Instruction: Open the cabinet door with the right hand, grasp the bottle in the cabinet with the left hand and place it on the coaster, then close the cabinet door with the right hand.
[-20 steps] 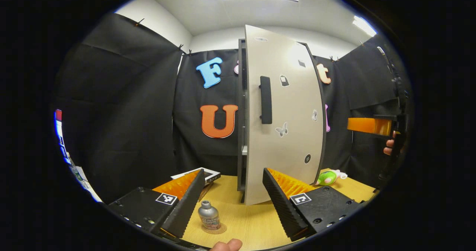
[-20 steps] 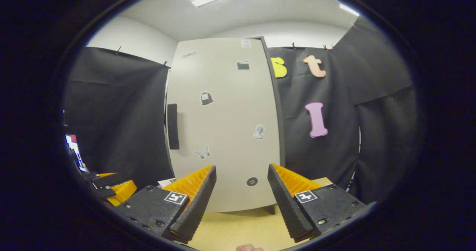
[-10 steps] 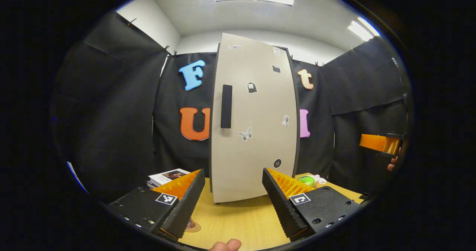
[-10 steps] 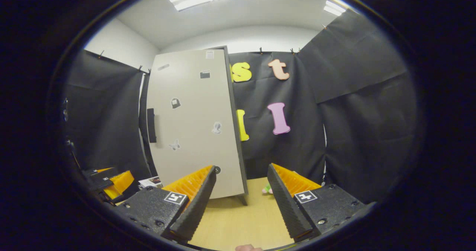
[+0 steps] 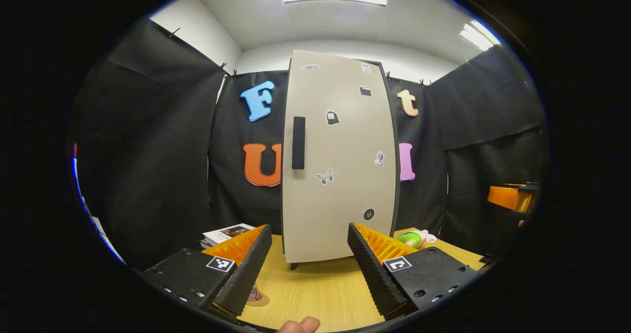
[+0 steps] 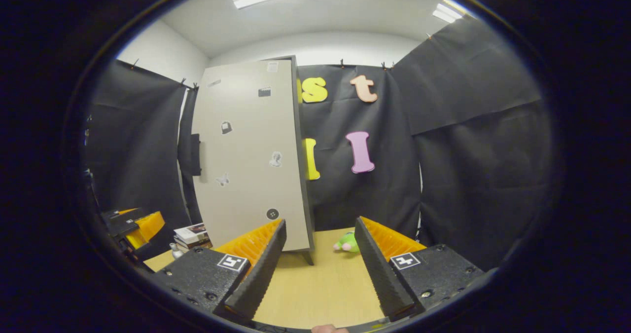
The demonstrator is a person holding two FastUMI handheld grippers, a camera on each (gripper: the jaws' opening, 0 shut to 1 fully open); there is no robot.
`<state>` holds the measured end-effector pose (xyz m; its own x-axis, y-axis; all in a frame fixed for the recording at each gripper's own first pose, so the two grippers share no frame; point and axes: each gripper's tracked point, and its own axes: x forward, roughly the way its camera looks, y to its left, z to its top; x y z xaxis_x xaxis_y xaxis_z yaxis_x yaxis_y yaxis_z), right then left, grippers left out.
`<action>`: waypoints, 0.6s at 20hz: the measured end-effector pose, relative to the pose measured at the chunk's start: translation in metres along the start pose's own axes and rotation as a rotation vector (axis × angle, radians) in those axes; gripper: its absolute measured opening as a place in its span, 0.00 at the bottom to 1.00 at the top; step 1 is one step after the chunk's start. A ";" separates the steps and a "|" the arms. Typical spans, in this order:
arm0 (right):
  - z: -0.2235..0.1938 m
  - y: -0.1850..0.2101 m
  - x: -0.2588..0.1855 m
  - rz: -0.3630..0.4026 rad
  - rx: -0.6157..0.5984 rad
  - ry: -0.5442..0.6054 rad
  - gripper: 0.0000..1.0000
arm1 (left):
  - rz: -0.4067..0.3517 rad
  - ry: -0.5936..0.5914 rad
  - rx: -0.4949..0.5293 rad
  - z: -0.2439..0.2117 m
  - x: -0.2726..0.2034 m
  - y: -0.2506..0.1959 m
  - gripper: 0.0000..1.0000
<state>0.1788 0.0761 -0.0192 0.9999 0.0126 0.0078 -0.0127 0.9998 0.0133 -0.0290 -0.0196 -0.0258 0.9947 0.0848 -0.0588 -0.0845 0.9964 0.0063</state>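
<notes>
The cabinet (image 5: 340,160) stands at the back of the wooden table, and its beige door (image 6: 246,160) with the black handle (image 5: 298,142) lies flush against it. My left gripper (image 5: 309,269) is open and holds nothing, some way in front of the door. The edge of the coaster (image 5: 259,299) peeks out beside its left finger. The small grey bottle (image 6: 173,249) stands on the table by the books in the right gripper view. My right gripper (image 6: 319,269) is open and holds nothing, to the right of the cabinet and back from it.
A stack of books (image 5: 227,233) lies left of the cabinet. A green plush toy (image 5: 414,238) sits to its right. The right gripper's orange finger (image 5: 510,197) shows at the far right edge of the left gripper view. Black cloth walls close in the table.
The door has swung from ajar to shut. The right gripper has drawn back and to the right of it. The left gripper has turned away from the bottle and coaster.
</notes>
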 end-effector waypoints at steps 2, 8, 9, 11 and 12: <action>0.002 0.002 0.002 0.008 -0.003 -0.002 0.90 | 0.008 -0.001 0.004 0.000 -0.002 0.002 0.94; 0.001 0.012 0.006 0.031 -0.008 0.002 0.90 | 0.013 0.004 0.007 -0.002 -0.003 0.004 0.94; 0.000 0.012 0.007 0.032 -0.006 0.004 0.90 | 0.011 0.004 0.007 -0.003 -0.002 0.004 0.94; 0.000 0.012 0.007 0.032 -0.001 0.006 0.91 | 0.007 0.003 0.008 -0.002 -0.001 0.003 0.94; 0.000 0.011 0.009 0.030 0.002 0.007 0.90 | 0.007 0.001 0.010 -0.001 0.000 0.003 0.94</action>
<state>0.1872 0.0877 -0.0192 0.9991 0.0430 0.0016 -0.0430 0.9990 0.0148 -0.0297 -0.0168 -0.0266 0.9940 0.0916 -0.0600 -0.0907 0.9957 0.0171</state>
